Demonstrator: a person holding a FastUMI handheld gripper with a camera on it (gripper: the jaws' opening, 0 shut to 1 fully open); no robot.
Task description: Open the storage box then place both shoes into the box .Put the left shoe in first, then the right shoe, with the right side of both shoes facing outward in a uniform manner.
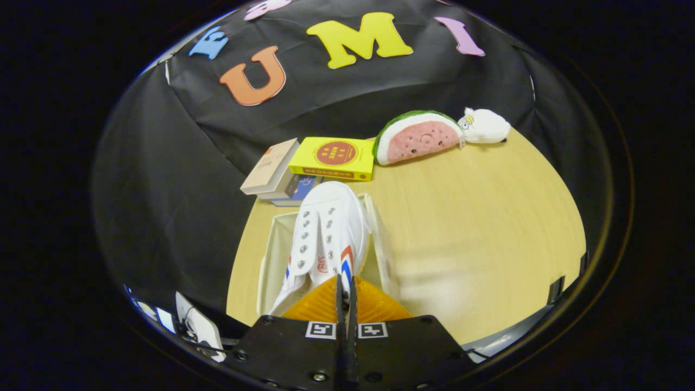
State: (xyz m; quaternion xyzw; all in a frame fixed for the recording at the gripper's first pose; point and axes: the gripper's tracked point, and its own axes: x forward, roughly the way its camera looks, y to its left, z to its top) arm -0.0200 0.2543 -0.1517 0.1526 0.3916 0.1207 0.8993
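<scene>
Figure: the scene seen along the gripper's fingers, read from left to right.

At about ten o'clock from the fingers, a stack of books (pixel 278 176) lay at the far left corner of the table (pixel 488 217), a tan one leaning against the pile. Beside it, toward eleven o'clock, rested a yellow book (pixel 334 157), partly on top of the stack. These appeared to be bystanders, set well back so the working area stayed free.

At twelve o'clock, just ahead of the fingers, stood the storage box (pixel 270 255), pale-walled and already open, its long axis running away from the viewer. Over its opening hung a white shoe (pixel 328 239), toe pointing away toward the books, laces up, with red and blue stripes on the side showing to the right. The gripper (pixel 346 288) was closed to a narrow slit at the shoe's heel end, apparently pinching the heel collar; the exact contact was hidden by the fingers. Holding by the heel probably let the toe enter the box first. Whether this was the left or right shoe could not be told.

At one o'clock, far across the table, lay a watermelon plush toy (pixel 418 138), with a small white plush toy (pixel 485 126) touching its right end.
</scene>
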